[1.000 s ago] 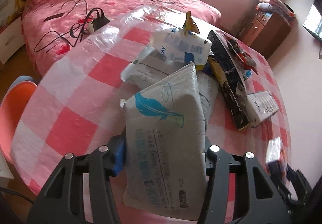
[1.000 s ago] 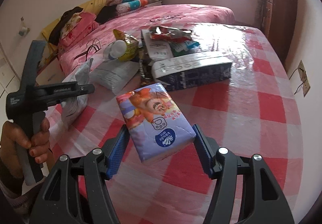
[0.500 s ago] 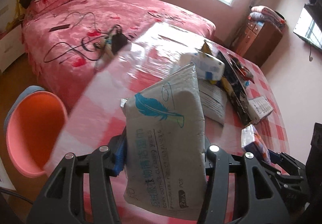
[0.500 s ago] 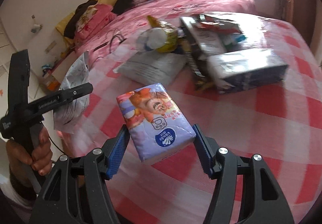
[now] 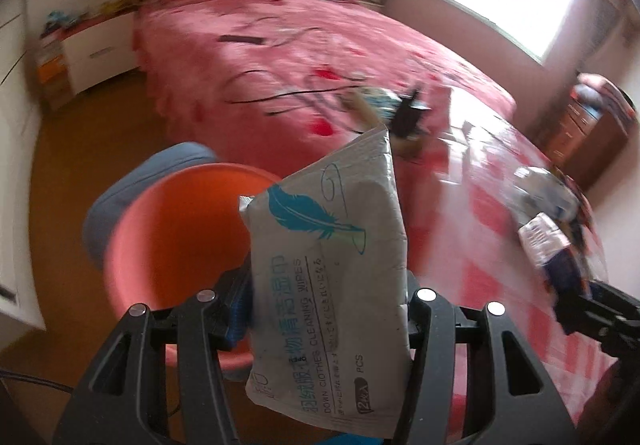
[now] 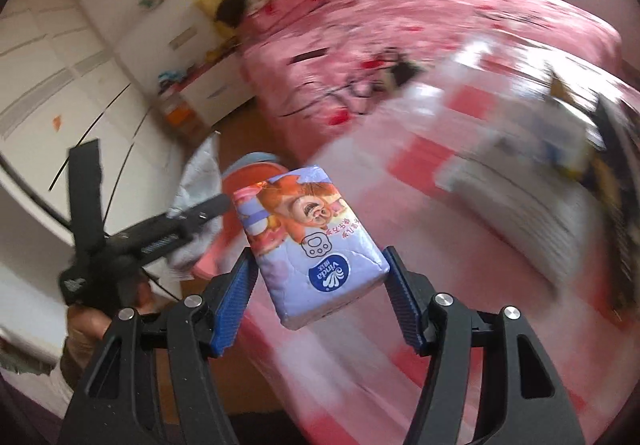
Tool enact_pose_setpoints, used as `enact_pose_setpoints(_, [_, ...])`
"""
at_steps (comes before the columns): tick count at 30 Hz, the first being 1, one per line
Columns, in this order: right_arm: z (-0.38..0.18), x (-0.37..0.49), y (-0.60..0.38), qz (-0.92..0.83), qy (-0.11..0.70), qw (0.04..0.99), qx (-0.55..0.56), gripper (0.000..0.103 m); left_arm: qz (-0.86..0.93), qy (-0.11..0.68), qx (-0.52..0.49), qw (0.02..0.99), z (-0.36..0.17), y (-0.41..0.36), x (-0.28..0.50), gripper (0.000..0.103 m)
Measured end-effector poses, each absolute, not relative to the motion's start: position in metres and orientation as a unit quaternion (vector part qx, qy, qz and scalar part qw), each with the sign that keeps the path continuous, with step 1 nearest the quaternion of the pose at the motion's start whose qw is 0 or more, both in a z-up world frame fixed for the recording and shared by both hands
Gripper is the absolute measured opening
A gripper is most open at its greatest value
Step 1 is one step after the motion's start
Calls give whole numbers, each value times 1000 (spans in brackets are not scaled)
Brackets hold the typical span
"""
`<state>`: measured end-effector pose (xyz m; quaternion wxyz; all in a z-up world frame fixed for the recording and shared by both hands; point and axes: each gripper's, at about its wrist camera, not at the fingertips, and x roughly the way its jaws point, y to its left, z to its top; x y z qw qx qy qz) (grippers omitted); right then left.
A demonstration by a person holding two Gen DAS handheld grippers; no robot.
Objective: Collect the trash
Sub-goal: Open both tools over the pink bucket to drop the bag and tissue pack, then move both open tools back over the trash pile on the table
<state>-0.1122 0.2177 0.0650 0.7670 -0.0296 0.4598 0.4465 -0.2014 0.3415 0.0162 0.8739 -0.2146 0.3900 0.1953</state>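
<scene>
My left gripper (image 5: pixel 326 305) is shut on a white wipes packet (image 5: pixel 326 269) with a blue feather print, held in the air beside an orange bin (image 5: pixel 168 237) on the floor. My right gripper (image 6: pixel 318 281) is shut on a purple Vinda tissue pack (image 6: pixel 308 241), held above the table's near edge. In the right wrist view the left gripper (image 6: pixel 160 233) and its wipes packet (image 6: pixel 200 181) are at the left, over the orange bin (image 6: pixel 248 181). More trash (image 5: pixel 548 213) lies on the checked table (image 5: pixel 492 213), blurred.
A pink bed (image 5: pixel 304 57) with cables and a charger (image 5: pixel 408 113) lies beyond the table. White drawers (image 5: pixel 80 33) stand along the left wall, a wooden cabinet (image 5: pixel 588 133) at the far right. Brown floor surrounds the bin.
Both grippers have swung left, away from the table's trash pile and toward the orange bin, each still holding its packet. The bin now fills the left wrist view's lower left.
</scene>
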Motion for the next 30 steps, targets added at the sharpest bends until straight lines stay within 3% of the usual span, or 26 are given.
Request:
enact_pose_setpoints(9, [52,-105,324,489,460,738,-60,66,248,396,-259,845,-20,402,-217,57])
enact_pose_setpoints(10, [48,-105,334,492,465,734,-60,66,249,400,-261,843,-25,406,-217,60])
enact_pose_setpoints(13, [39,-102,353,494,476,726,-53,83,262,401,-261,838,-36,411,-219,74])
enact_pose_setpoints(15, [36,-101,357,491,478,726,-53,83,269,400,-264,835,-40,414,-222,79])
enact_pose_setpoints(30, [34,-108,270,411,453,790,-35,89,257,355,-236,867,-26,404,-225,82])
